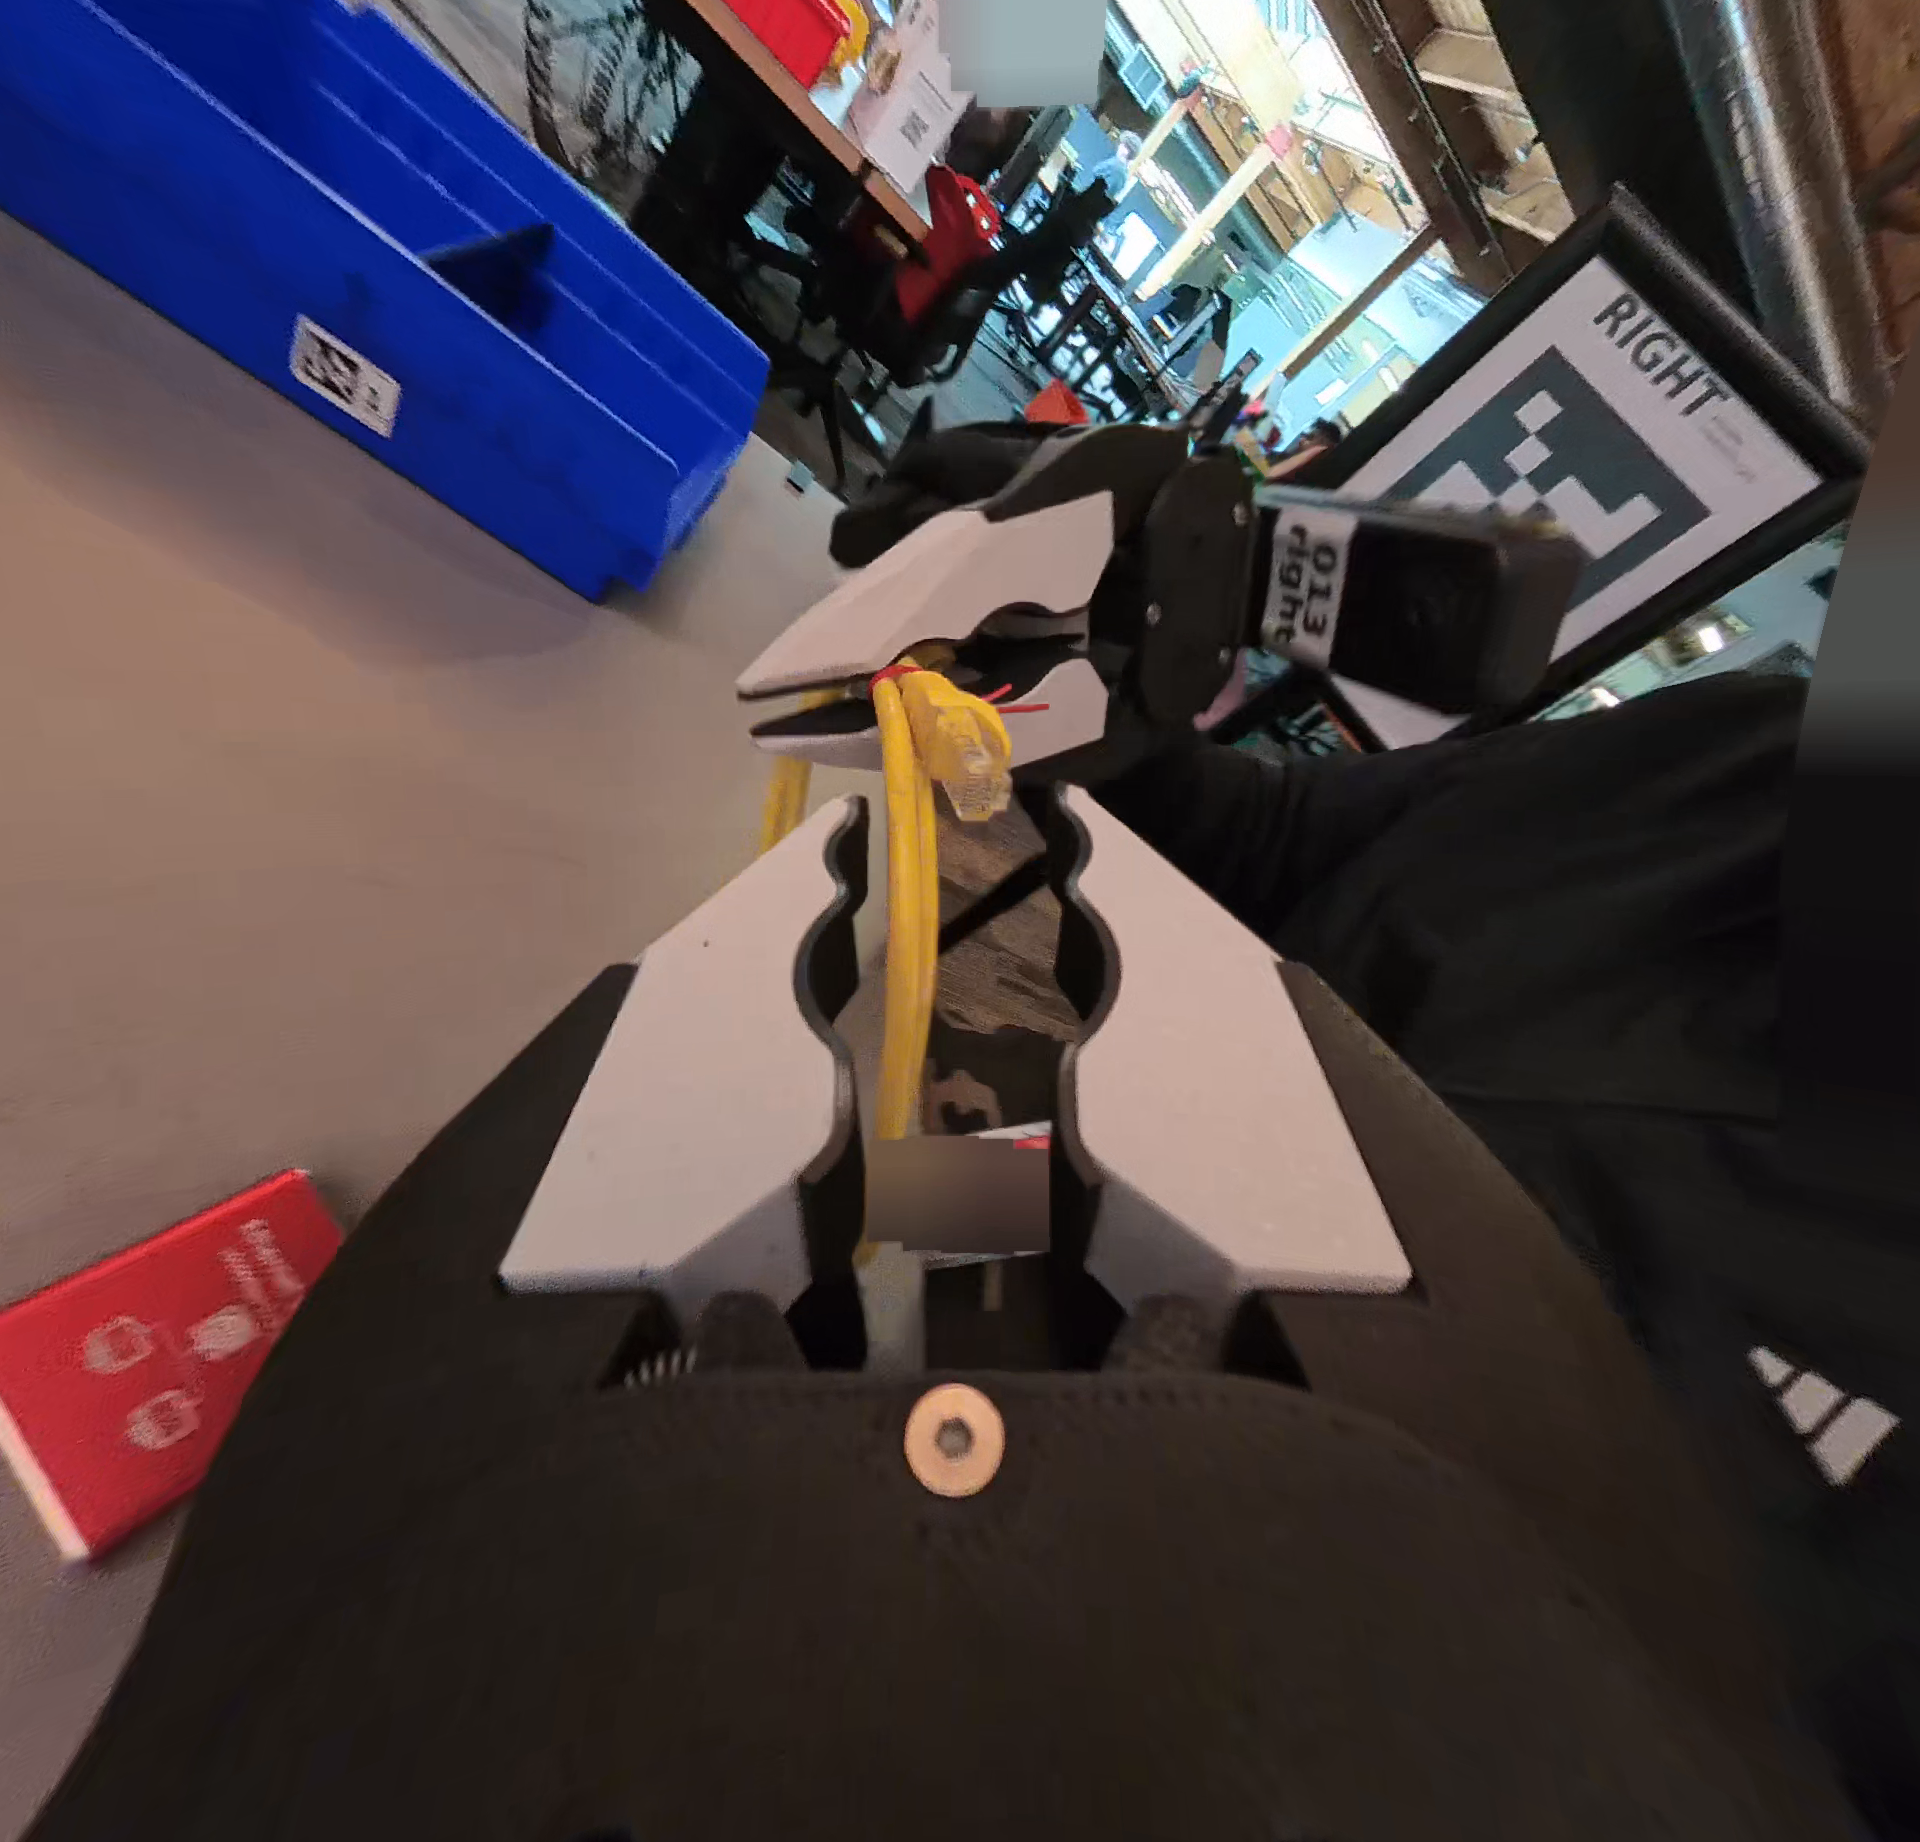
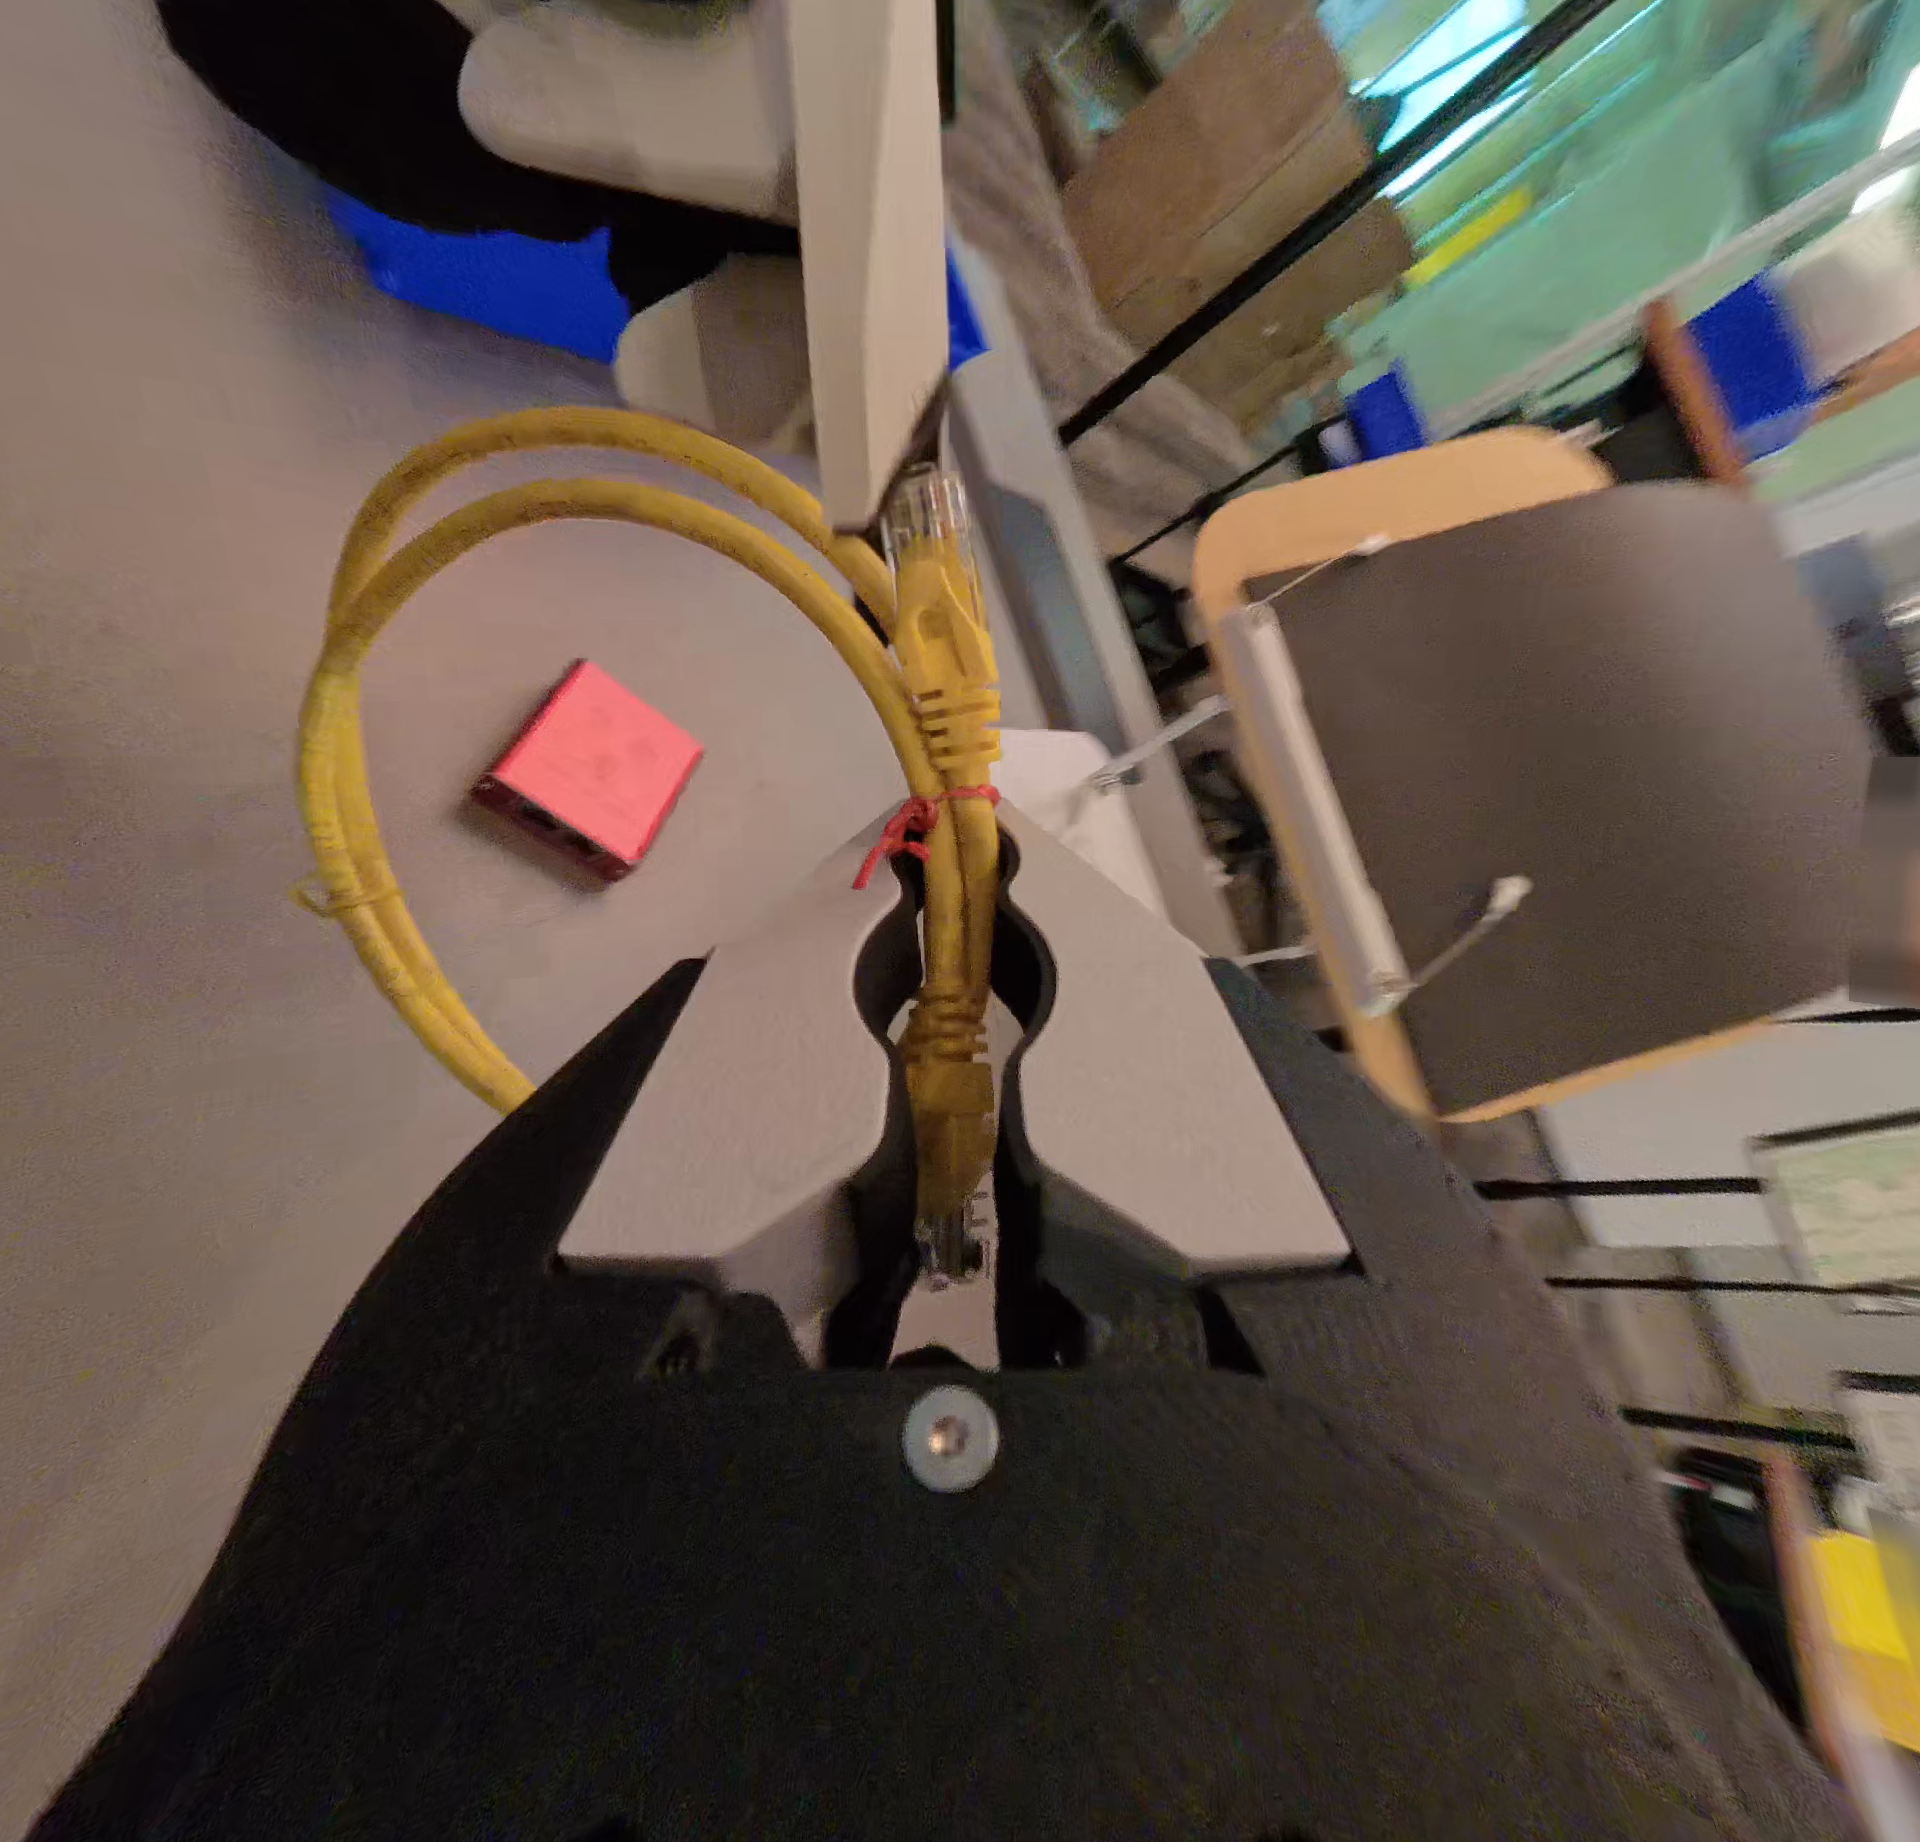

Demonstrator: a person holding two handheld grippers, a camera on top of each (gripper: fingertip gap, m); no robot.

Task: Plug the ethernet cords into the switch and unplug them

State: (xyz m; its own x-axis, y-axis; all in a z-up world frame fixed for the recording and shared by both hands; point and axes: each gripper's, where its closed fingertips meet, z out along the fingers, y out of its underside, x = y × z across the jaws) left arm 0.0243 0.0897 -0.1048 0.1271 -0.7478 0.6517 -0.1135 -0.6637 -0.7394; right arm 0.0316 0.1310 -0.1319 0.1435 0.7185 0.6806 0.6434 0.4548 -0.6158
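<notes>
A coiled yellow ethernet cord [image 2: 353, 670], tied with a red twist tie [image 2: 914, 821], hangs above the grey table. My right gripper [image 2: 958, 847] is shut on the bundle just below the tie. One plug [image 2: 935, 587] sticks out past its tips and a second plug [image 2: 951, 1117] lies between its fingers. The left wrist view shows the right gripper [image 1: 758, 712] holding the cord [image 1: 909, 940] and plug [image 1: 971, 753]. My left gripper [image 1: 954, 805] is open, with the cord running between its fingers without being pinched. The red switch [image 2: 592, 769] lies on the table, also in the left wrist view [image 1: 156, 1345].
A blue bin [image 1: 364, 265] stands on the table at the far left. A framed marker board [image 1: 1558, 462] stands behind the right gripper. A person's black sleeve [image 1: 1507, 909] is at the right. The table edge [image 2: 1039, 566] and a chair [image 2: 1538, 784] lie beyond it. My right fingertips sit around 5 centimetres from my left ones. Left tips and right tips are each some 20 centimetres from the red switch [image 2: 592, 769]. Look for it in the left wrist view [image 1: 247, 1319] too.
</notes>
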